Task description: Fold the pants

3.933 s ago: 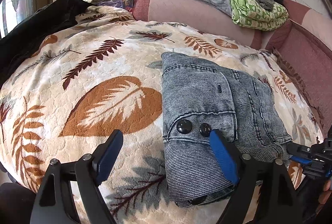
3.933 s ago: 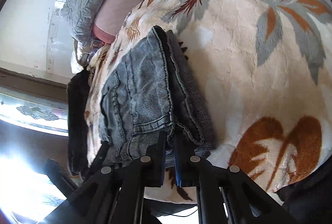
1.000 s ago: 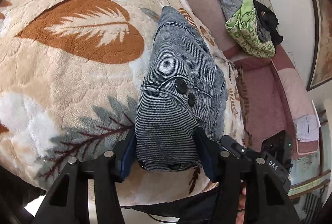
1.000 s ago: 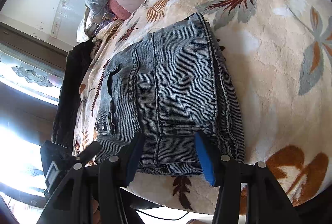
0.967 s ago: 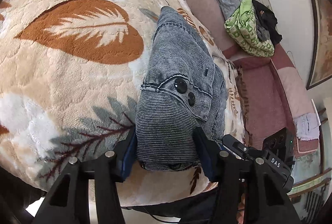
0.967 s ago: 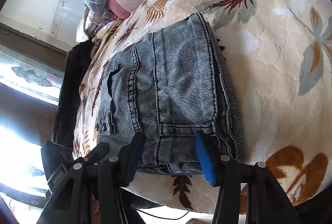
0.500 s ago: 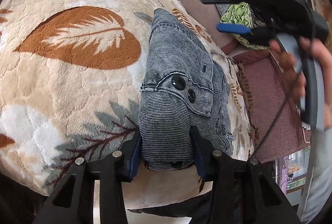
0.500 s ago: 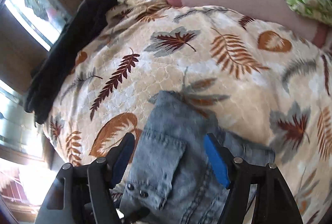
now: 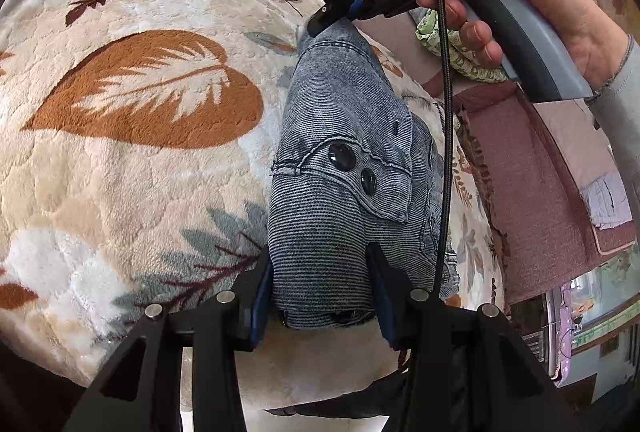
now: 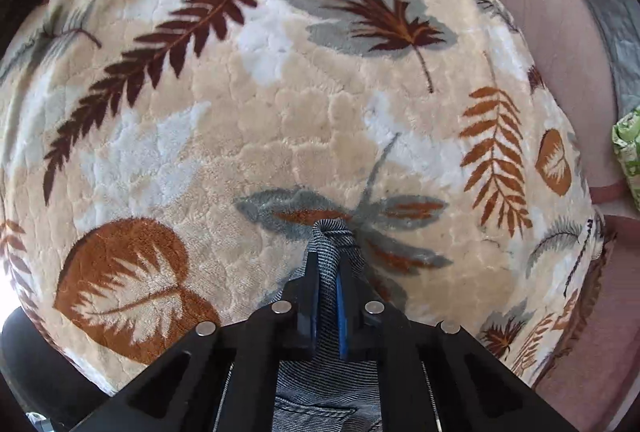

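Left wrist view: a leaf-patterned fleece blanket covers the bed on the left, and at centre the pants, grey-blue denim already folded into a thick bundle, lie on it with two dark buttons facing up. The left gripper clamps the bundle's near end, a blue pad pressed against each side of the fold. Farther right and higher, the person's right hand holds the right gripper down onto the bundle's far end, its cable trailing across the denim; a green patterned cloth and a maroon bed surround sit beyond. In the right wrist view, the same blanket fills the frame, and the right gripper has its fingers drawn nearly together on a pinched ridge of denim at the bundle's far edge. The fold looks nearly complete; the step in hand appears to be a last lift or tuck of the packet. Doing it well likely means raising both ends together and level, so the layers do not slide apart, and keeping the cable clear of the cloth.
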### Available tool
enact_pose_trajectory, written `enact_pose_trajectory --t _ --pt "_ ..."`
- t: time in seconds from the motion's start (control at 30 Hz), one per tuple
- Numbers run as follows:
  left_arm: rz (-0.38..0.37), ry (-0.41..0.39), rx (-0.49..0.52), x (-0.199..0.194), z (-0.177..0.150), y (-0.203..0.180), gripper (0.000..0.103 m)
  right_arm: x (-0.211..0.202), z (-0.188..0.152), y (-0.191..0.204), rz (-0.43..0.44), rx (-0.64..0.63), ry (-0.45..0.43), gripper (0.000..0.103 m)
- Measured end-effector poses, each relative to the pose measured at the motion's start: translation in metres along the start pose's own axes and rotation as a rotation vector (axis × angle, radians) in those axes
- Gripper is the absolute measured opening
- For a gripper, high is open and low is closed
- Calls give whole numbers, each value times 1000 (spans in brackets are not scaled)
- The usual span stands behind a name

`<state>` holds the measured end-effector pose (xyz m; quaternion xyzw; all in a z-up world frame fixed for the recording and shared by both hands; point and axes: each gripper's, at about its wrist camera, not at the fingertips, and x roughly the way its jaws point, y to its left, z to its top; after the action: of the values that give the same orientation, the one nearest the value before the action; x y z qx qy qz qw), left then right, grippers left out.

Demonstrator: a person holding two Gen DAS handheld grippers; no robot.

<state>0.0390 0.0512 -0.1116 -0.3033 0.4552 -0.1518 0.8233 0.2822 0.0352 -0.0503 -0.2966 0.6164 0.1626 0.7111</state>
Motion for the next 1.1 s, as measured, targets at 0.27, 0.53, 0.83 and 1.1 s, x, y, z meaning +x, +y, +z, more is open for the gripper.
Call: enact_pose_trajectory --t 0.27,0.53,0.83,1.1 --pt "24 -5 26 0 -1 -5 47 6 -20 -54 -7 307 -214 10" --pt "29 -9 27 -1 -5 -5 48 -41 -64 -45 347 352 -318 16" --pt "38 -54 40 -11 -7 -4 57 -14 -118 -39 369 444 -349 17" --pt "30 -75 -1 -30 -10 -1 65 20 -183 -64 453 524 -314 28"
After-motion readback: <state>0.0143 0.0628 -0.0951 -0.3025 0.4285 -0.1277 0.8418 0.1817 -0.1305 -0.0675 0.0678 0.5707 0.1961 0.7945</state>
